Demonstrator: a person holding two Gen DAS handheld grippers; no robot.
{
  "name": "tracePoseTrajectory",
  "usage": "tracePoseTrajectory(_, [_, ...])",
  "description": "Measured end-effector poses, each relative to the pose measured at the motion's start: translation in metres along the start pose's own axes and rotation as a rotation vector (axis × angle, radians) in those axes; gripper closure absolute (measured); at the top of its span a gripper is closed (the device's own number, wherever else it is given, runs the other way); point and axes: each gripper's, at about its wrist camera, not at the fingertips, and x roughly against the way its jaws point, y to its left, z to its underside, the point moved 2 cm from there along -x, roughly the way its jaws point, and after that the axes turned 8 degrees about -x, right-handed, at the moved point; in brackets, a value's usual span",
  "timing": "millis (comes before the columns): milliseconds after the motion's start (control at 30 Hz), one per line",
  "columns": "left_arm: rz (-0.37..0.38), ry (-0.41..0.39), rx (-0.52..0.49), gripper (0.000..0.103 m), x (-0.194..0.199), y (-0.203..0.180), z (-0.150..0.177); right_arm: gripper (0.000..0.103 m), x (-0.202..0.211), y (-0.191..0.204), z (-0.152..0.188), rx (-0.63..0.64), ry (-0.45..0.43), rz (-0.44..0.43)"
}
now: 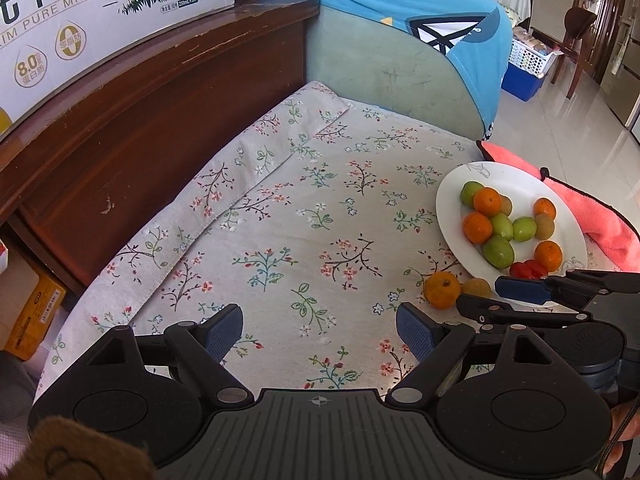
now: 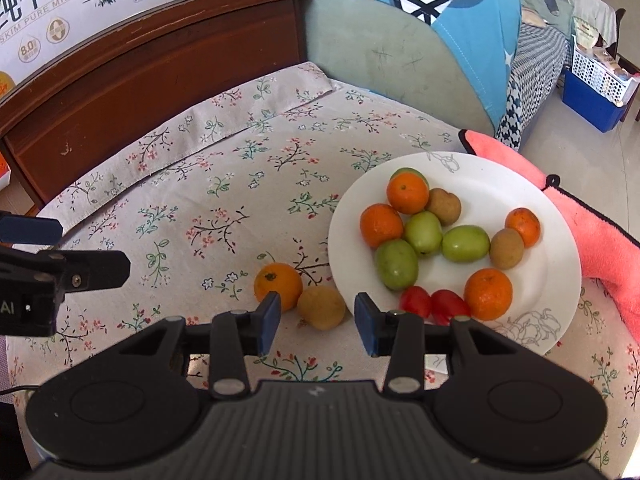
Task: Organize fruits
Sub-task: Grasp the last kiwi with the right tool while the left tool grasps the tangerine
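A white plate on the floral cloth holds several oranges, green fruits, brown fruits and two red tomatoes. A loose orange and a loose brown fruit lie on the cloth just left of the plate. My right gripper hovers there with its blue pads on either side of the brown fruit. A gap shows at each side, so nothing is gripped. My left gripper stands wide open over bare cloth to the left, empty. The left wrist view shows the plate, the orange and the right gripper.
A pink towel lies right of the plate. A dark wooden board with a milk carton box on top borders the cloth at the back left. A green cushion under blue fabric stands behind.
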Motion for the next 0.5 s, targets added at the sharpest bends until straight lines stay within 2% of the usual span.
tracePoseTrajectory(200, [0.017,0.011,0.026,0.018,-0.005,0.003,0.001,0.076,-0.004,0.007,0.004,0.075,-0.024,0.04])
tracePoseTrajectory(333, [0.041,0.02,0.057,0.018,-0.012,0.004,0.0,0.077,-0.002,0.008,0.006,0.087,-0.032,0.039])
tracePoseTrajectory(500, [0.059,0.017,0.046,0.018,-0.023,-0.004,-0.001,0.077,0.012,0.005,0.007,0.092,-0.027,-0.014])
